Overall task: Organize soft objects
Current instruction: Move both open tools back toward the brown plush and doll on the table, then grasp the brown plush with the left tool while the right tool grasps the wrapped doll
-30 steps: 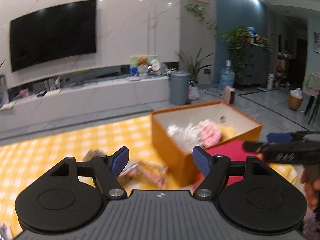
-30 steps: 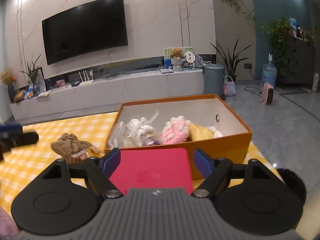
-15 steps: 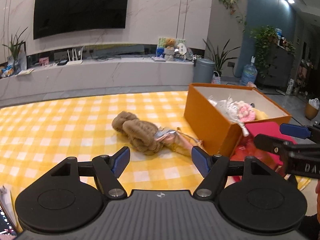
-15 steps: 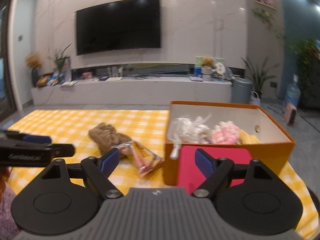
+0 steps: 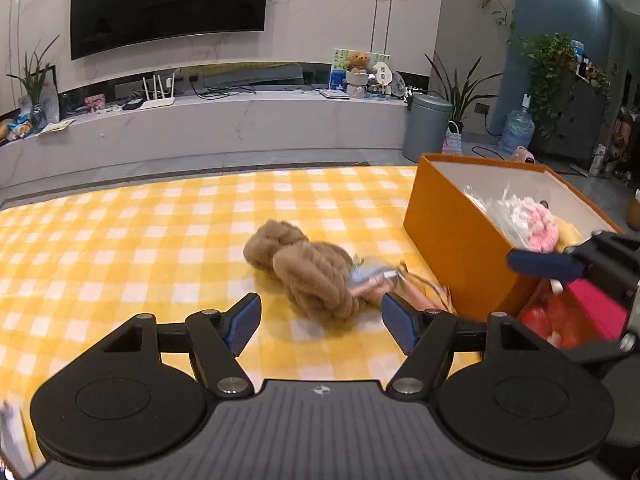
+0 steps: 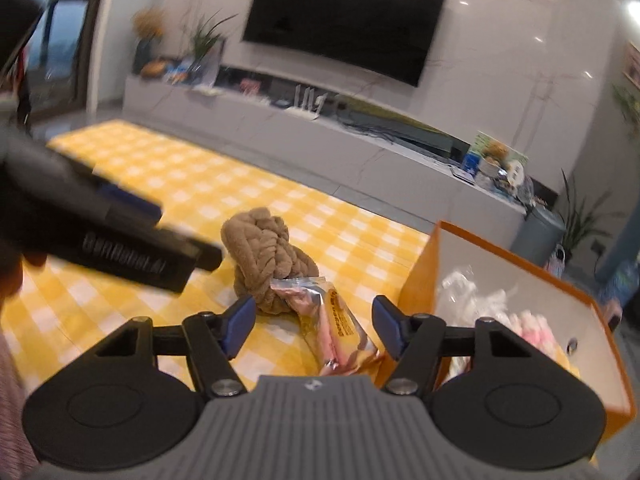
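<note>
Left wrist view shows a brown, chunky knotted plush bundle (image 5: 304,272) lying on the yellow-and-white checked cloth (image 5: 140,240), its thick fuzzy strands twisted into a lumpy knot. A shiny pink-and-orange sealed snack packet (image 5: 380,280) lies against its right side, touching it and blurred in this view. The left gripper (image 5: 320,322) hangs just short of the bundle with its blue-padded fingers spread wide and nothing between them; the bundle sits ahead of the gap, slightly left of centre.

To the right stands an open orange cardboard box (image 5: 452,240) holding a pink-and-white fluffy toy (image 5: 538,226) and crinkled clear wrapping. A flat red lid (image 5: 592,308) rests beside the box's near end.

From the right wrist view, the right gripper (image 6: 312,330) is also spread wide and empty, with the packet (image 6: 336,324) lying between and just beyond its fingertips and the bundle (image 6: 266,256) further ahead, left of the box (image 6: 420,280).
</note>
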`<state>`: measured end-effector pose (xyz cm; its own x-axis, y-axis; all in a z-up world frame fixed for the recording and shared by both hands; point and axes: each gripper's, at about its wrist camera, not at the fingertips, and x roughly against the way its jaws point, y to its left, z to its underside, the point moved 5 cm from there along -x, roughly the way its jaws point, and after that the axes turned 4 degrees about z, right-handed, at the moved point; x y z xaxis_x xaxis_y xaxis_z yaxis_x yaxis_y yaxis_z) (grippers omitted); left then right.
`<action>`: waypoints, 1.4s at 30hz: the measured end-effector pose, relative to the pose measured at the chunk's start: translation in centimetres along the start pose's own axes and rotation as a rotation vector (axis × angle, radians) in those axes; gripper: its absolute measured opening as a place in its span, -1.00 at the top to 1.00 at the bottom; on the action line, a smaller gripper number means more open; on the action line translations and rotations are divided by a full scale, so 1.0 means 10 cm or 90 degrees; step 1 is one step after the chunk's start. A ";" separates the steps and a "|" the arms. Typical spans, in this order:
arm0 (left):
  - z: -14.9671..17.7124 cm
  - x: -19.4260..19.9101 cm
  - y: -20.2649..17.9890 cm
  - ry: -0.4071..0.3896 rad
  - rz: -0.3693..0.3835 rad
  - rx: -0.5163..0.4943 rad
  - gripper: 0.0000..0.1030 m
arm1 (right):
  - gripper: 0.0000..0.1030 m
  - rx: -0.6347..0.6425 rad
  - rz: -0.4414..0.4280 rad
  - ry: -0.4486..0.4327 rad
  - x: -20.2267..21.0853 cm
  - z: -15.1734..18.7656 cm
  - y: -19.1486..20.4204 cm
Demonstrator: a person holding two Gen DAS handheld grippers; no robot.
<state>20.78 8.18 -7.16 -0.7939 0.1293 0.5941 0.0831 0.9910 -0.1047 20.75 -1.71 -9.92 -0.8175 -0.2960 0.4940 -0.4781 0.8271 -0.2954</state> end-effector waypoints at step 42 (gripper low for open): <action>0.13 -1.05 0.54 0.056 0.108 0.235 -0.55 | 0.39 0.109 0.011 0.175 -1.39 0.08 0.16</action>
<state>28.79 12.12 -14.95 -0.7321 0.3086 0.6072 -0.0249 0.8788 -0.4766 31.11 3.31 -17.93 -0.7194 -0.1238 0.6835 -0.5314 0.7317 -0.4269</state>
